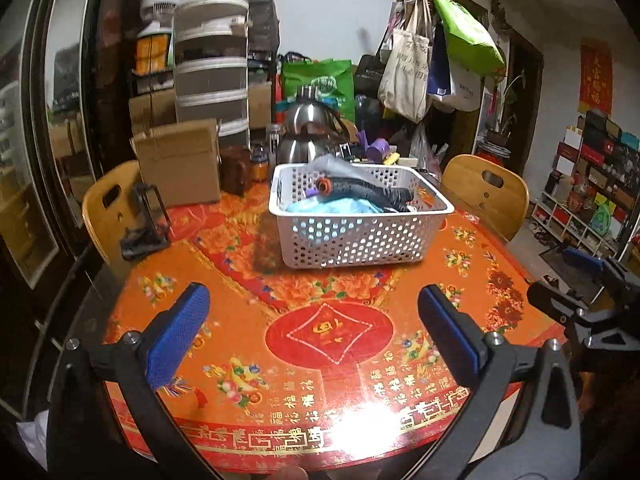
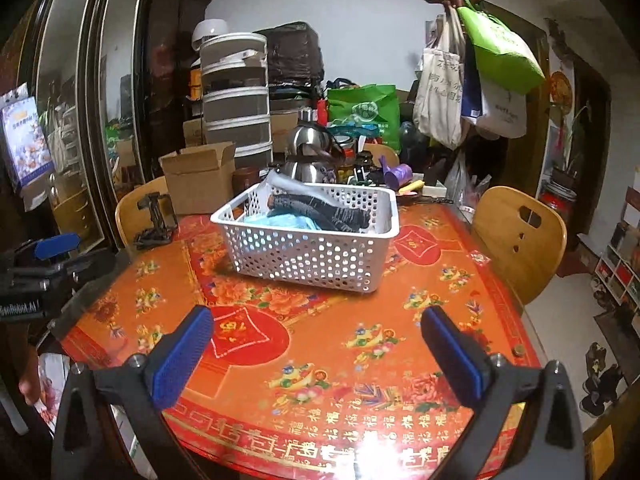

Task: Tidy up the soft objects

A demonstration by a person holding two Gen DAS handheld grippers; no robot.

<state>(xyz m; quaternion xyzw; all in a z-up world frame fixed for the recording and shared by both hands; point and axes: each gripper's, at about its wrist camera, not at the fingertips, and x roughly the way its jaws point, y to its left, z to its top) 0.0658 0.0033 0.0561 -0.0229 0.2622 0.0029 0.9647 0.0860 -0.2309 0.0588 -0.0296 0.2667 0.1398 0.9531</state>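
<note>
Two claws hovered over the counter (image 1: 460, 280), both spread wide and holding nothing: the left claw (image 1: 308, 336) and the right claw (image 2: 316, 354), each short of the basket (image 1: 356, 236). The basket sat mid-counter, well apart from both. Inside lay the soft things: dark socks (image 1: 372, 194), a pale blue cloth (image 1: 328, 206) and a grey cloth (image 1: 340, 166) draped over the far rim. Behind stood a kettle (image 1: 308, 128) and a box (image 1: 180, 160).

Black tool (image 1: 314, 334) arms, blue ribbed pads (image 1: 178, 340), silver screws
</note>
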